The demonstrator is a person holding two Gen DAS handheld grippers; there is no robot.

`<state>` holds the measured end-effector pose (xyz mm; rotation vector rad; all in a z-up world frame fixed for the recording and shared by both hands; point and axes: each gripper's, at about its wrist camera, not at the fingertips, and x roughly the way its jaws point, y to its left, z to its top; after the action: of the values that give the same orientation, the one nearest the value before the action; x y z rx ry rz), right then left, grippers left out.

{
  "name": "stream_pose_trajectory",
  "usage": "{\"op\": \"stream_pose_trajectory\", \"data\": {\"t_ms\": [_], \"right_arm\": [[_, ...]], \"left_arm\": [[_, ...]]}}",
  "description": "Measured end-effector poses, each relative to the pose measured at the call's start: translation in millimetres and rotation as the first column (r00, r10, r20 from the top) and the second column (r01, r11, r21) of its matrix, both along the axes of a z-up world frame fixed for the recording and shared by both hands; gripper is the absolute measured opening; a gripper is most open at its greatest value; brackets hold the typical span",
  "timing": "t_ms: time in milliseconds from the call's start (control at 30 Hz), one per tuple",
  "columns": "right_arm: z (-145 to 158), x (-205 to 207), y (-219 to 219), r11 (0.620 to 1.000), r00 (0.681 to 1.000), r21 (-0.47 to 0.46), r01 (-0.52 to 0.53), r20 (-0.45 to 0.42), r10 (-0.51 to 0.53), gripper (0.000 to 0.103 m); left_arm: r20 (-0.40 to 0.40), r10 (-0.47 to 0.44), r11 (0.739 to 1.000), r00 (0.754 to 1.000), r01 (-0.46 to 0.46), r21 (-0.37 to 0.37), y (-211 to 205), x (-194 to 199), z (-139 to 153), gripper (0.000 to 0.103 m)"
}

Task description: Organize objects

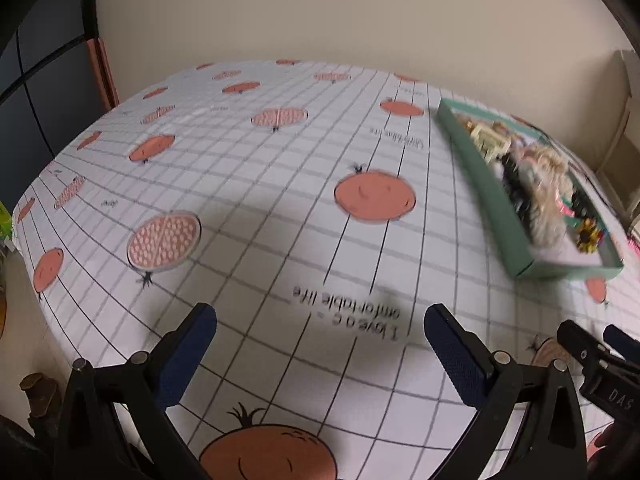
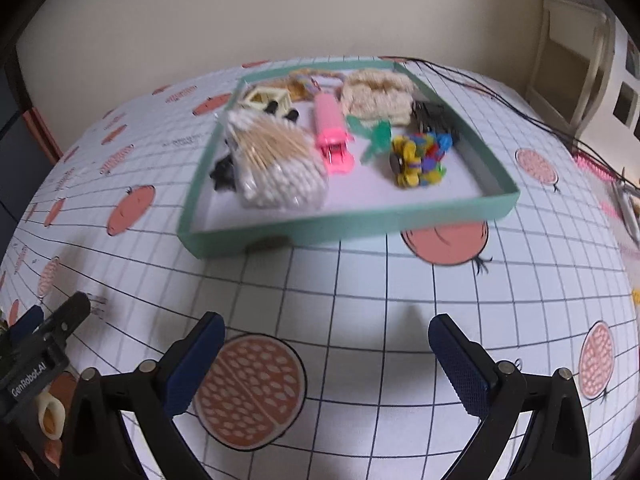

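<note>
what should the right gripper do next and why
Probably ease the right gripper forward toward the green tray. Both it and the left gripper are open and empty over bare tablecloth, while every loose item in view, like the cotton swab bag, already lies inside the tray.

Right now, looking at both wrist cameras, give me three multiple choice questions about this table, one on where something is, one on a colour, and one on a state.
1. Where does the bag of cotton swabs lie?
A. inside the green tray
B. on the tablecloth beside the tray
C. between the right gripper fingers

2. What colour is the stapler?
A. blue
B. pink
C. black

3. How does the left gripper stand?
A. shut on a toy
B. shut on nothing
C. open, holding nothing

Answers: 1 A, the tray's walls surround the bag. 2 B, its body is bright pink. 3 C, only tablecloth shows between its spread fingers.
</note>
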<state>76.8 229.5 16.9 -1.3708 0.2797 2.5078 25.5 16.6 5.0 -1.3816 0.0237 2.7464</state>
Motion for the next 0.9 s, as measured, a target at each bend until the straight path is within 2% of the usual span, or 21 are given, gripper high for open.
{"op": "stream_pose_trajectory", "data": {"t_ms": [100, 367, 900], "right_arm": [[-4, -1, -4, 0.998, 1.0, 0.054, -0.017, 0.017, 0.016, 0.103], [-5, 4, -6, 0.998, 1.0, 0.06, -0.009, -0.005, 0.009, 0.103], [-5, 0, -8, 0.998, 0.999, 0.057, 0.032, 0.009, -0.033, 0.103]], "left_arm": [[0.019, 0.002, 1.0, 1.0, -0.002, -0.019, -2, 2, -11, 0.103], [0.011, 0.007, 1.0, 1.0, -0.007, -0.014, -3, 3, -15, 0.103], [-0.003, 0.032, 0.999, 0.999, -0.032, -0.014, -4, 5, -15, 0.103]]}}
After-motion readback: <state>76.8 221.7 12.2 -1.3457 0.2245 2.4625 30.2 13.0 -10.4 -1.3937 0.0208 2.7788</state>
